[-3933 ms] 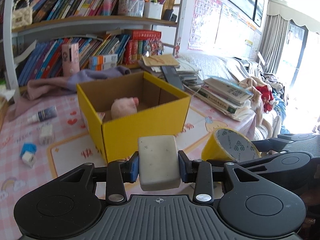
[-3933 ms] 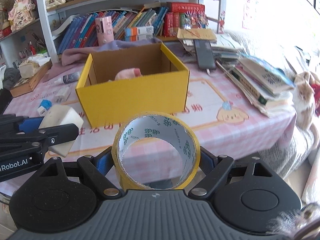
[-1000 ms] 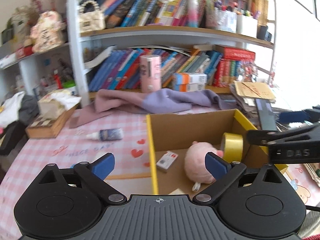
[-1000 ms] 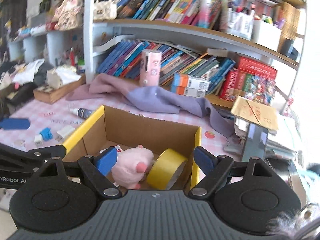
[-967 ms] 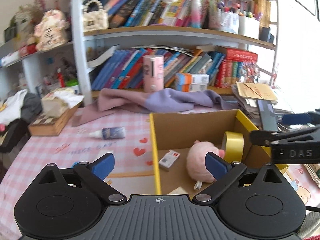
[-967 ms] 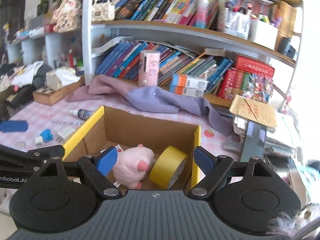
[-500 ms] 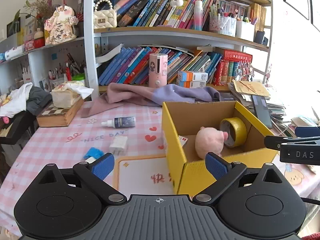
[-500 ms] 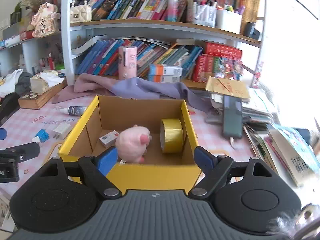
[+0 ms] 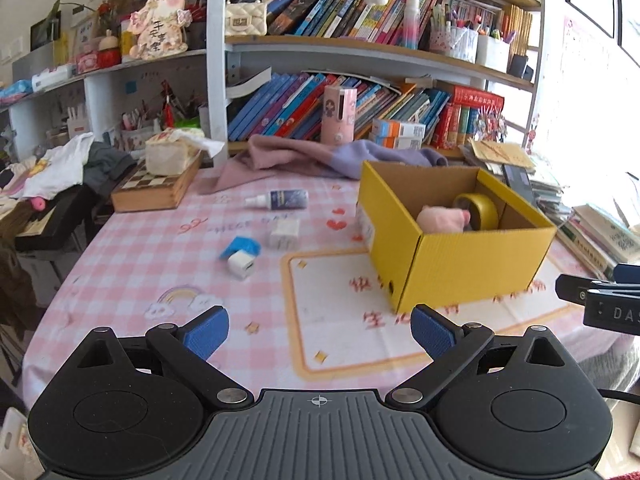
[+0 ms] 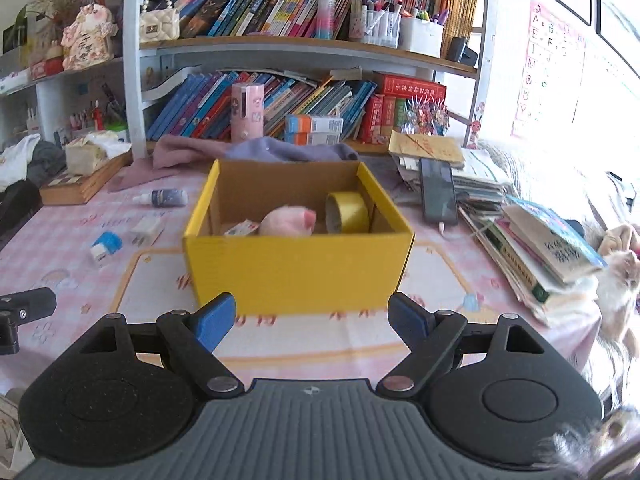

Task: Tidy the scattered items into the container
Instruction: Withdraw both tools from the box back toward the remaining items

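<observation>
One yellow box (image 10: 298,268) sits mid-desk (image 9: 160,264), plain cardboard inside, top open. In it I count three things: a pink plush (image 10: 288,221), a yellow tape roll (image 10: 347,212) on edge by the right wall, and a small card packet (image 10: 241,228) on the left. Still out on the pink check cloth, left of the box: one dropper bottle (image 9: 282,200) lying flat, one white plug (image 9: 285,234), one blue-and-white plug (image 9: 240,258). Both grippers, left (image 9: 320,326) and right (image 10: 311,316), have jaws spread wide with nothing in them, hanging short of the box. Book piles (image 10: 540,252) and a phone (image 10: 438,196) crowd the right edge; a purple cloth (image 10: 256,152) lies behind the box.
</observation>
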`<state>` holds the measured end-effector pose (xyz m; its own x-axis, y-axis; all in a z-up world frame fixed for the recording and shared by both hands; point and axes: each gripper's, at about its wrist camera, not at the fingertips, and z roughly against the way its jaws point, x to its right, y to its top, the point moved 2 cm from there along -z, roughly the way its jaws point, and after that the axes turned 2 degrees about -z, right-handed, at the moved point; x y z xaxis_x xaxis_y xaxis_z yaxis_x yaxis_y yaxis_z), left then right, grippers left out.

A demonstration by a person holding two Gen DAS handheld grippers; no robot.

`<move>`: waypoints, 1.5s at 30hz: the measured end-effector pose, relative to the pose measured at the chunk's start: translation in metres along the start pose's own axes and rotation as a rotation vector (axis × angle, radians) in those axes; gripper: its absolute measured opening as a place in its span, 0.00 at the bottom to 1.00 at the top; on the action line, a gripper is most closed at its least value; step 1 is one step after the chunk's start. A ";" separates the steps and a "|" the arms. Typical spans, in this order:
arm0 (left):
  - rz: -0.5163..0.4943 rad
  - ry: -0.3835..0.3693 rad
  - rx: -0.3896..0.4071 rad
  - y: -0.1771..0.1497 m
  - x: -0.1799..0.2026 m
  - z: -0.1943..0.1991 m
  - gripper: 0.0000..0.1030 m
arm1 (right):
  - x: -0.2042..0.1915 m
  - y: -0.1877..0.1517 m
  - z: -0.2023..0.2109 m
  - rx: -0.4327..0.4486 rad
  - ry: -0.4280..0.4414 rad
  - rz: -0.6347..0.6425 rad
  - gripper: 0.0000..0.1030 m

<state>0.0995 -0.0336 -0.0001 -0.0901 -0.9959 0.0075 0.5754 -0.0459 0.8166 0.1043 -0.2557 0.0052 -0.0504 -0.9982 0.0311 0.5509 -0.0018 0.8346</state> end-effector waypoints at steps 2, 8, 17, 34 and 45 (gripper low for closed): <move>-0.012 0.015 0.000 -0.006 -0.004 0.007 0.96 | -0.006 -0.009 0.009 -0.013 -0.004 -0.004 0.81; -0.048 0.015 -0.019 -0.023 -0.013 0.023 0.96 | -0.026 -0.030 0.026 -0.055 0.015 -0.004 0.81; -0.044 0.000 -0.129 -0.048 -0.027 0.027 0.96 | -0.064 -0.050 0.035 -0.125 0.098 0.049 0.81; -0.018 0.028 -0.143 -0.056 -0.051 0.034 0.96 | -0.094 -0.053 0.033 -0.164 0.173 0.096 0.83; 0.004 0.044 -0.148 -0.058 -0.069 0.036 0.96 | -0.116 -0.051 0.030 -0.169 0.199 0.133 0.83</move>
<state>0.0432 0.0408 -0.0268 -0.0532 -0.9984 -0.0172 0.6898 -0.0492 0.7224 0.0567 -0.1382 -0.0243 0.1867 -0.9823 0.0121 0.6739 0.1370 0.7260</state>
